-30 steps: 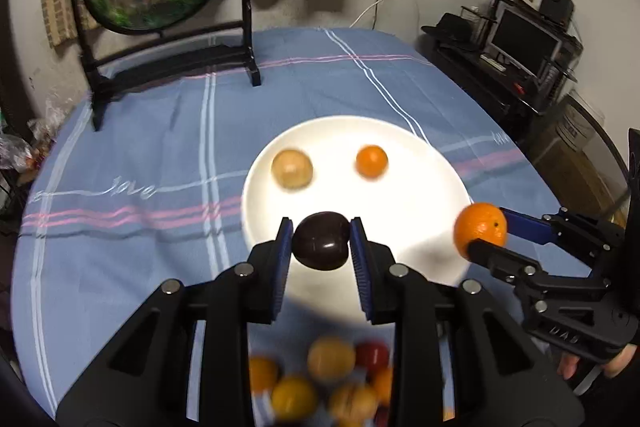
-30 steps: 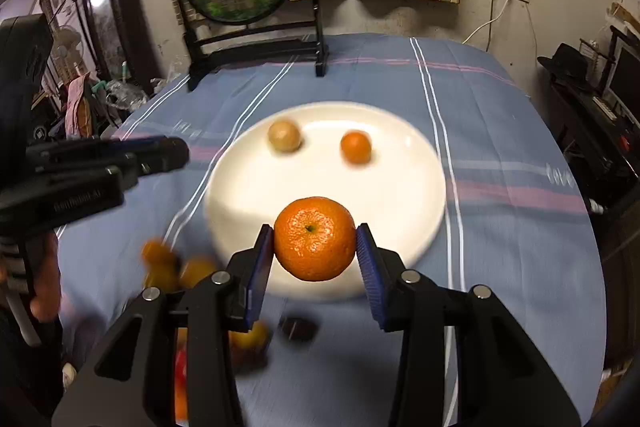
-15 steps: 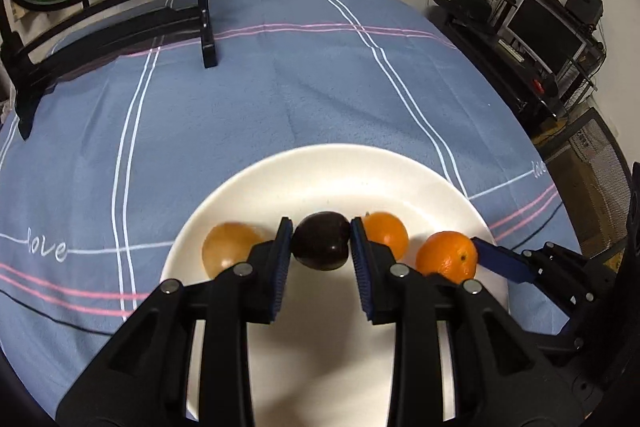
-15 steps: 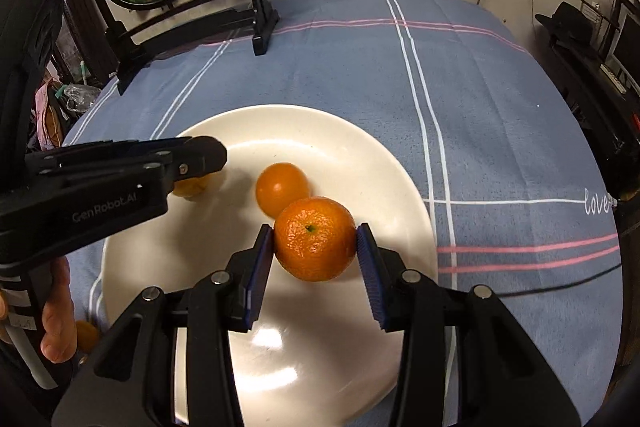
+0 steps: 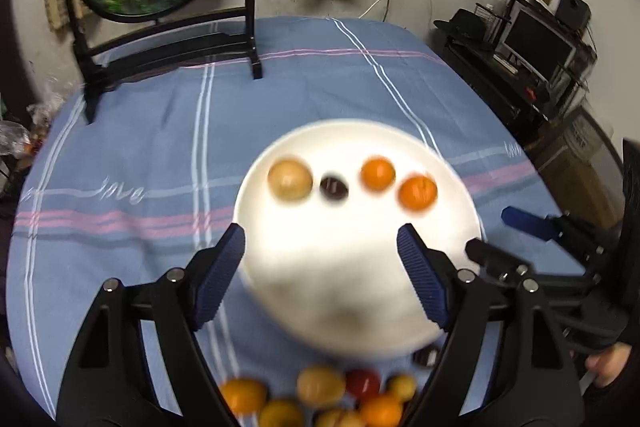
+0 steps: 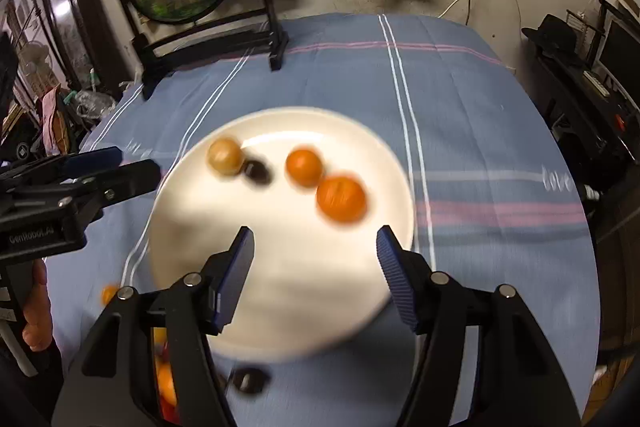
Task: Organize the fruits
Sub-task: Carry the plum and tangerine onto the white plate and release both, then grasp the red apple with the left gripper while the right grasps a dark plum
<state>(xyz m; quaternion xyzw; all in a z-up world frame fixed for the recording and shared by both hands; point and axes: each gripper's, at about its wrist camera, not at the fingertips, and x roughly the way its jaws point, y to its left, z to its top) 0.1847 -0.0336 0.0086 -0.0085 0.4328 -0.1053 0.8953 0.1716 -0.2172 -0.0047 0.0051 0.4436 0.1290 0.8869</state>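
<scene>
Both claws are spread apart and hold nothing: the left claw (image 5: pixel 320 279) hangs over the near edge of the white plate (image 5: pixel 360 291), the right claw (image 6: pixel 314 273) over the plate's near half. The loose fruit pile (image 5: pixel 320 399) lies on the tabletop (image 5: pixel 140 131) below and behind the left claw's fingertips, nearer to that claw than to the right one. Four fruits already sit in a row across the plate's far half, well ahead of both claws, so the next pick probably calls for drawing back toward the pile.
</scene>
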